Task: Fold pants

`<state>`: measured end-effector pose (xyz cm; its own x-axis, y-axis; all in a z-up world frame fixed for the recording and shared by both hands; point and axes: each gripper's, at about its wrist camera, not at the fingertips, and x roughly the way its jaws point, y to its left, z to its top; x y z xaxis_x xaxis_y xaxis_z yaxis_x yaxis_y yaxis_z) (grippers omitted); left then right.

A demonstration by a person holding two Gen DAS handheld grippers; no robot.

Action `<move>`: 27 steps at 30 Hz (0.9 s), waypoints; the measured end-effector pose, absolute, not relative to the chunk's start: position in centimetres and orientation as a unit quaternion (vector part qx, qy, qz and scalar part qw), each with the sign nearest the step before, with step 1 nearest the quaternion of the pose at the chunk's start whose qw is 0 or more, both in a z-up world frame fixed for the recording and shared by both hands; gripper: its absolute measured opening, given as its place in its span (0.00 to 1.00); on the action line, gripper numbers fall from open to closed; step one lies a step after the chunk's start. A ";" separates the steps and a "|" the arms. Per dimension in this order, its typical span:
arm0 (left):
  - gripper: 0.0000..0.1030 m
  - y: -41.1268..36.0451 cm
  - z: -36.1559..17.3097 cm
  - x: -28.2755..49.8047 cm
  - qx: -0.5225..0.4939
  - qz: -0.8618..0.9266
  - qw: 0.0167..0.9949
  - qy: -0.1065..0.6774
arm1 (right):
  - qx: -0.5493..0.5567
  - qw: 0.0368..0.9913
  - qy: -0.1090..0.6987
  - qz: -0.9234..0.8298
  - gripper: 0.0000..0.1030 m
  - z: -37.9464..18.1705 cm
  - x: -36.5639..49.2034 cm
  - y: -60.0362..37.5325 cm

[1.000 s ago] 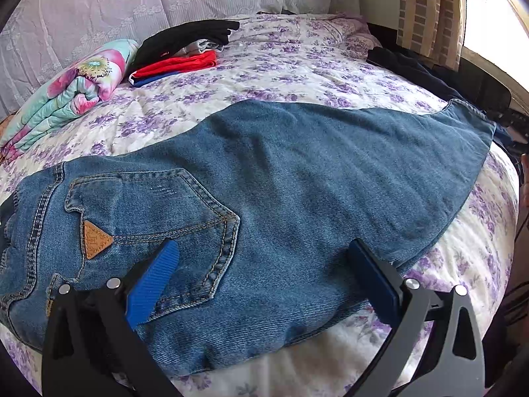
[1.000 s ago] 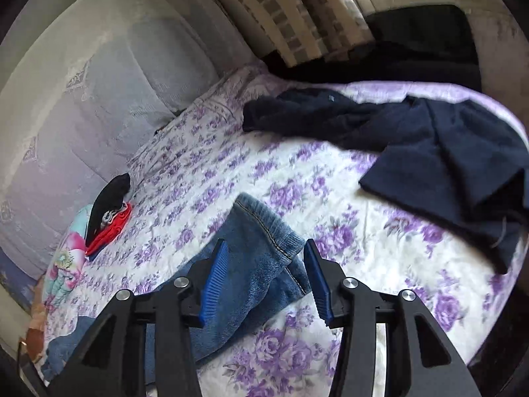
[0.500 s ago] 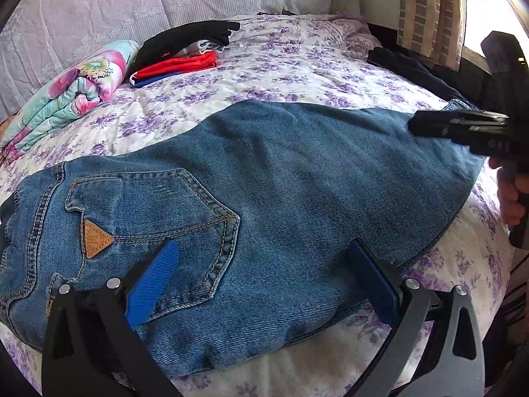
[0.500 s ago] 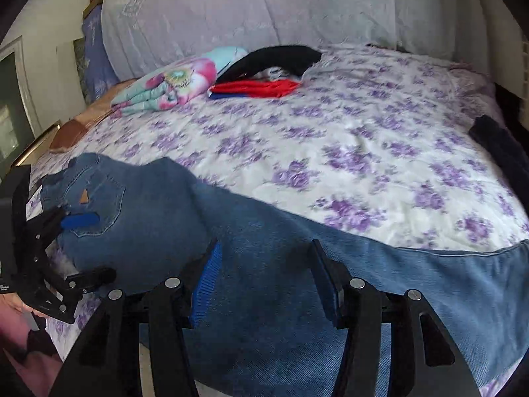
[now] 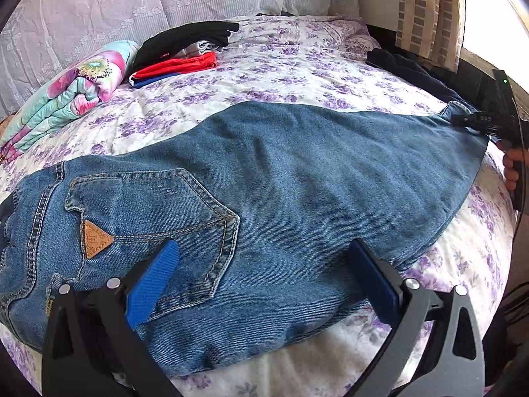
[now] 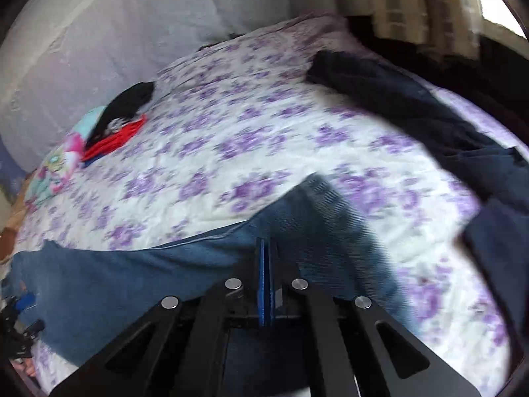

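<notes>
- Two grippers at work: the left gripper (image 5: 261,284) hangs low over the seat end of the jeans (image 5: 281,178), its blue pads spread wide apart with nothing between them
- One pair of jeans, lying flat across the near side of the bed (image 5: 297,72), back pocket (image 5: 158,211) up; the pocket sits just in front of the left gripper's left pad, and its one small tan triangular patch (image 5: 94,239) is a little further left
- The right gripper (image 6: 267,264) is at the leg-hem end of the jeans (image 6: 165,274), pads pressed together; denim lies all round the tips, though the blur keeps me from seeing whether any is caught between them
- From the left wrist view that right gripper (image 5: 479,119) shows at the far hem corner, touching the cloth
- One dark navy garment (image 6: 429,115) lies loose beyond the hem, apart from the jeans
- Farther back, one rolled floral blanket (image 5: 72,96) and beside it one small stack of folded clothes (image 5: 178,56), black on top, red and blue below
- One striped curtain (image 5: 426,10) at the far right
</notes>
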<state>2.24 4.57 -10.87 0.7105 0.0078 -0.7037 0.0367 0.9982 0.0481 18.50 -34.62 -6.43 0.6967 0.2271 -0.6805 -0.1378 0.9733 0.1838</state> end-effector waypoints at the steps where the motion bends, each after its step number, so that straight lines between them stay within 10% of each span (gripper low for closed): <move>1: 0.96 4.6 -10.9 2.2 0.029 -0.008 0.924 0.380 | 0.067 0.921 0.370 0.103 0.10 -6.0 17.6 -34.9; 5: 0.96 4.6 -10.9 2.2 0.030 -0.008 0.924 0.380 | 0.035 0.930 0.328 0.159 0.40 -4.4 13.7 -32.4; 27: 0.96 4.7 -11.0 2.2 0.032 -0.005 0.924 0.380 | 0.083 0.936 0.320 0.122 0.69 -9.4 7.6 -34.0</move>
